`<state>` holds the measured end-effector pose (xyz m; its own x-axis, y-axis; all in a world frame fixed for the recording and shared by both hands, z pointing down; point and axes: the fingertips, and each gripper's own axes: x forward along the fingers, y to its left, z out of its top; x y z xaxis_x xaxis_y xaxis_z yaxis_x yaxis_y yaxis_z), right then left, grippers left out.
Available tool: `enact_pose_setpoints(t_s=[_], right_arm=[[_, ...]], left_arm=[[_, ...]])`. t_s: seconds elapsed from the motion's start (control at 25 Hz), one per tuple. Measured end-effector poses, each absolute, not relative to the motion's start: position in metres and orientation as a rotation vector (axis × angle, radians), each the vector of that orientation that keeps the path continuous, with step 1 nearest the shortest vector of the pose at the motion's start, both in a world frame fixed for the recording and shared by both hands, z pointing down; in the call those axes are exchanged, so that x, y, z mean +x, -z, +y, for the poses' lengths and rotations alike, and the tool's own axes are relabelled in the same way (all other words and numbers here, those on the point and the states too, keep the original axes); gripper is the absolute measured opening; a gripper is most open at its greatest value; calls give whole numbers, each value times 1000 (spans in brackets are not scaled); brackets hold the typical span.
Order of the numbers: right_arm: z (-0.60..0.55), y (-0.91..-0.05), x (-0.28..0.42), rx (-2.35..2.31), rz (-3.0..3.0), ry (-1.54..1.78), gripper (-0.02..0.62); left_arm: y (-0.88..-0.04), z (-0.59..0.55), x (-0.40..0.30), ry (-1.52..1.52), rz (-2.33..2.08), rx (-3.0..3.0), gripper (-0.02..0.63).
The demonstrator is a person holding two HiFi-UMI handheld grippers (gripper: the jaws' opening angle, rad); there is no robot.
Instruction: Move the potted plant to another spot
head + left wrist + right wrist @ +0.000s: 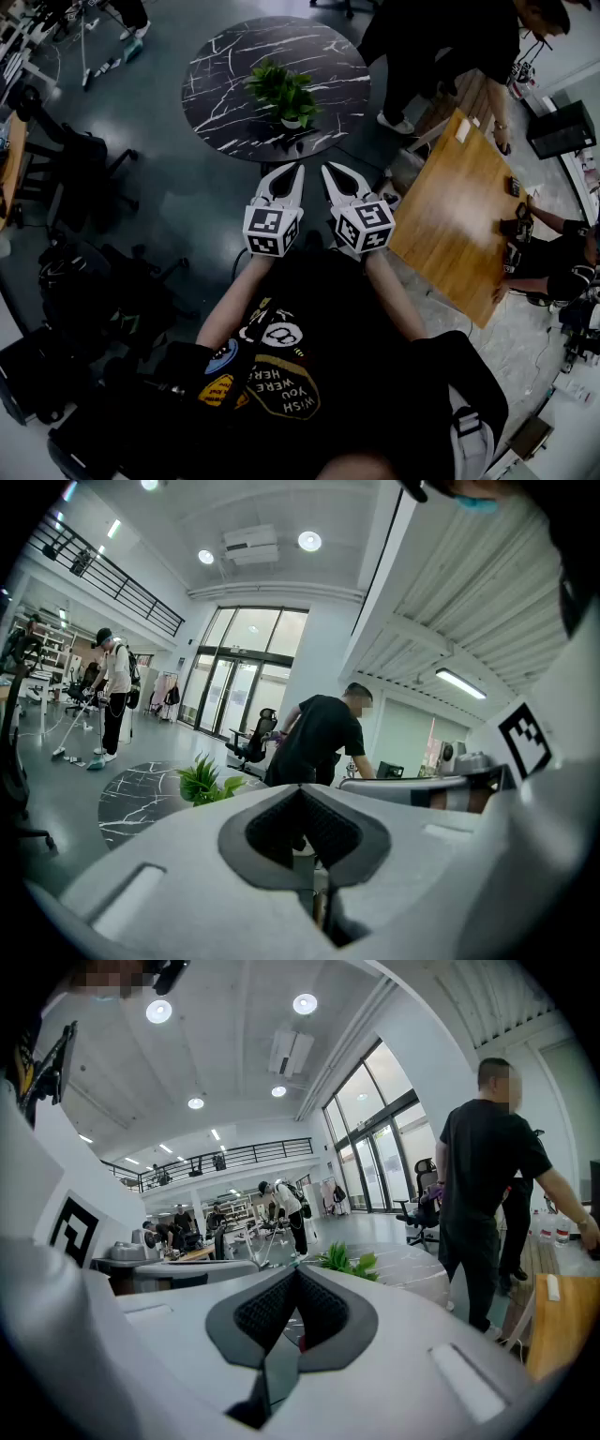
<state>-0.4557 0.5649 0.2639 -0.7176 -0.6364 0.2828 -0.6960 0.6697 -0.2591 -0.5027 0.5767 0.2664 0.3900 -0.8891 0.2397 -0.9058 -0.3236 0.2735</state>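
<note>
Right now both grippers are clenched shut on nothing. The left gripper (281, 174) and the right gripper (339, 174) sit side by side in front of the person's chest, tips closed, aimed forward and a little downward.

The potted plant (284, 94) stands upright on the round marble table (225, 56), in the half nearer the person and not far from that near rim. Its leaves spread wide over a small pale pot (292, 122). A strip of bare floor (197, 197) lies between the grippers and the table, so the plant is well apart from both tools and untouched.

From above, the plant lies almost straight ahead of the left gripper and ahead and to the left of the right one, which makes the left the slightly nearer tool, though not by much. Its long axis is vertical, so I'd judge a level approach at pot height suits it, under the foliage, with the jaws opened first.

A wooden table (459, 216) stands off to the right, with someone leaning over it.
</note>
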Motion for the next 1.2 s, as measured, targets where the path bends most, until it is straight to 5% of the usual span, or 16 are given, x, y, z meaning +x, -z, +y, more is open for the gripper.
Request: enact_pose_setpoints(t_s=[0.72,1.2], right_arm=[[572,-284,-479,1075,-2699,-590,3],[525,-375,-494,981,-2717,-534,3]], left_arm=[[-281,587,-534,-50,-1539,2267,5],[-359,540,-533,-72,-1495,2265,5]])
